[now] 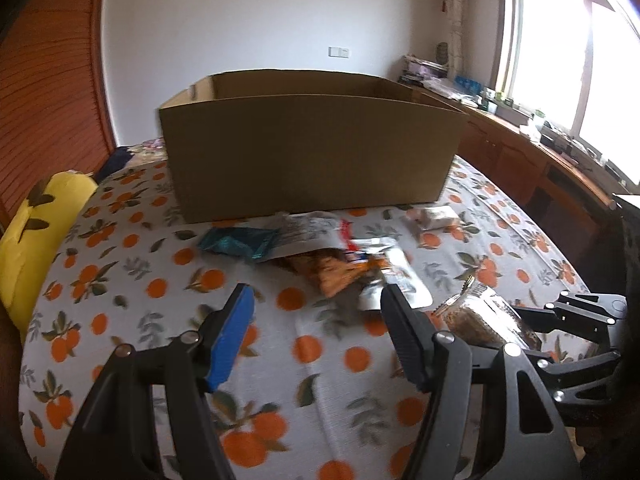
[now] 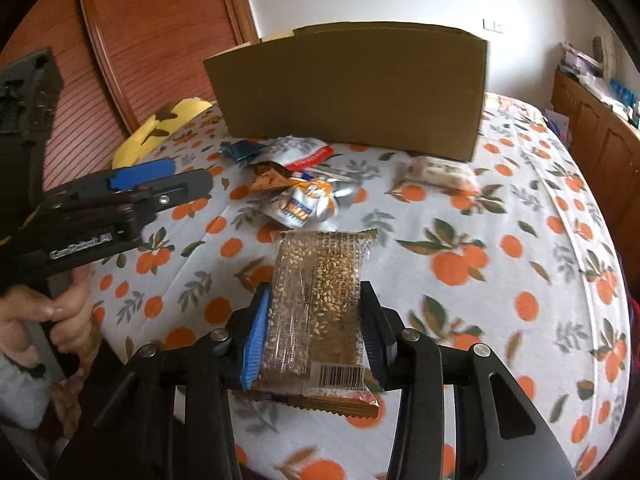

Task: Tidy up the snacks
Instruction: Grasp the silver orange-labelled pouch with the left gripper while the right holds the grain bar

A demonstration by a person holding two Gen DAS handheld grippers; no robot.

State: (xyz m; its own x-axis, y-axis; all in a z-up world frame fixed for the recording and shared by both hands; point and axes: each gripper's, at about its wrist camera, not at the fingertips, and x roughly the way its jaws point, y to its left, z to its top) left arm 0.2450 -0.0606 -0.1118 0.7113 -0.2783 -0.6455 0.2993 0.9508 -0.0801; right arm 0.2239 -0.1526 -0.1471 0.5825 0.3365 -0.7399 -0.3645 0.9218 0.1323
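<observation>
My right gripper (image 2: 314, 298) is shut on a clear sesame-bar packet (image 2: 320, 304) and holds it above the bed; the packet also shows in the left wrist view (image 1: 476, 316). My left gripper (image 1: 316, 296) is open and empty, just short of a pile of snack packets (image 1: 328, 256). The pile (image 2: 296, 184) includes a teal packet (image 1: 236, 242), a white one and an orange one. A pale packet (image 2: 436, 170) lies apart to the right. An open cardboard box (image 1: 308, 148) stands behind the pile and shows in the right wrist view too (image 2: 352, 88).
The bed has an orange-print cover (image 1: 160, 280). A yellow pillow (image 1: 36, 228) lies at the left edge. A wooden wardrobe (image 2: 152, 36) stands to the left, and a cluttered wooden sideboard (image 1: 532, 148) runs under the window at right.
</observation>
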